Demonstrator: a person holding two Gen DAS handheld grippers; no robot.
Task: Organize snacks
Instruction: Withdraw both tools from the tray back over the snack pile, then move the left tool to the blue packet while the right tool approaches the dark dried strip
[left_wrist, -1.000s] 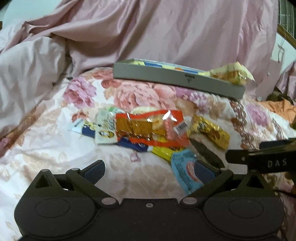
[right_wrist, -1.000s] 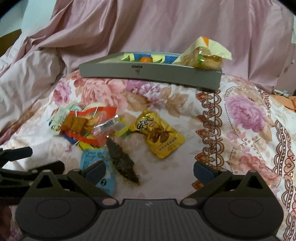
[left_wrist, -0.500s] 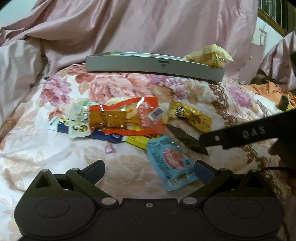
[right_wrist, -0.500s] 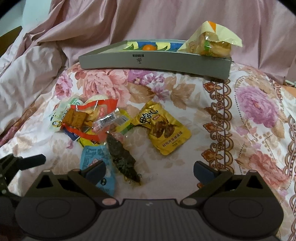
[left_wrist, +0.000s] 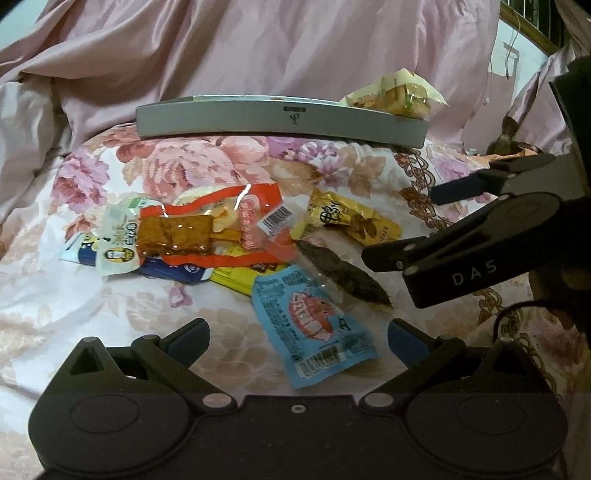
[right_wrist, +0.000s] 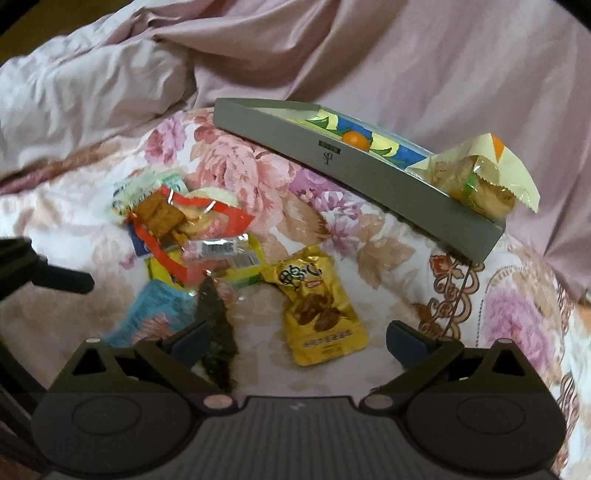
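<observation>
Both the left gripper (left_wrist: 297, 341) and right gripper (right_wrist: 297, 341) gape wide, holding nothing, above snack packets (left_wrist: 218, 236) heaped mid-bedspread (left_wrist: 74, 314), the grey tray (right_wrist: 369, 177) at its far edge

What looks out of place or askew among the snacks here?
Most snack packets lie loose in an overlapping pile on the floral bedspread, outside the grey tray. Only one pastry packet is in the tray, jutting over its corner. The tray itself sits tilted on the soft bedding.
</observation>
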